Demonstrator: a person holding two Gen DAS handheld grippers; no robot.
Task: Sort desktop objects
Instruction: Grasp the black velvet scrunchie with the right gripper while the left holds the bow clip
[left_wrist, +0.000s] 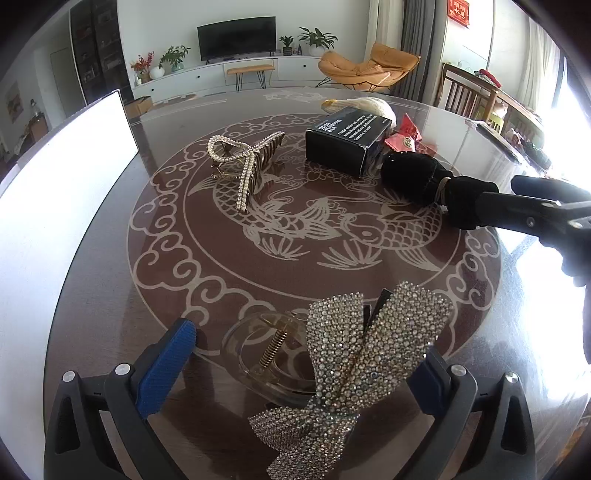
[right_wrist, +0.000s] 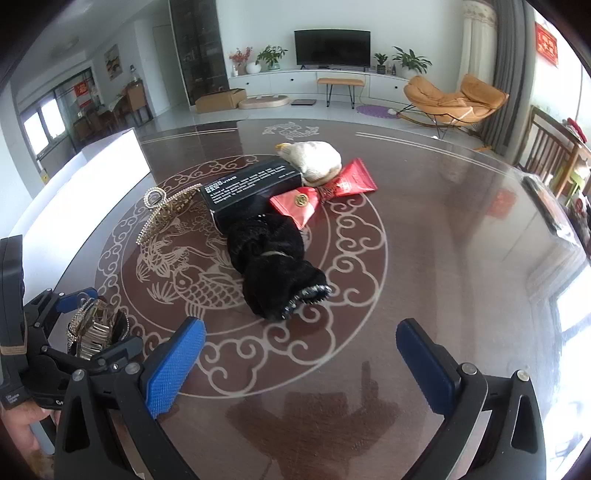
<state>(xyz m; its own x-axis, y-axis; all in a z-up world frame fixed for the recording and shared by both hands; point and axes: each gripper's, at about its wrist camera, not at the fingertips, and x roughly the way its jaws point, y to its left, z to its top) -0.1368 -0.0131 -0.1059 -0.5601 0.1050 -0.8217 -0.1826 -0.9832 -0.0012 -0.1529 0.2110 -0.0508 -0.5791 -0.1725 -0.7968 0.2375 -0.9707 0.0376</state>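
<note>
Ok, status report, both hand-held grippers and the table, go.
Left hand-held gripper open around the rhinestone bow hair clip. Right hand-held gripper open, empty, short of the black velvet hair bow. Black box touching the bow's far end.

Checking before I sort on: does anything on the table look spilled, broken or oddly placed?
Nothing looks spilled or broken. The only untidy spot is the pile at the table's centre: the black box, red packets, white pouch and black fabric bundle lie bunched against each other, while the pearl hair claw lies apart.
</note>
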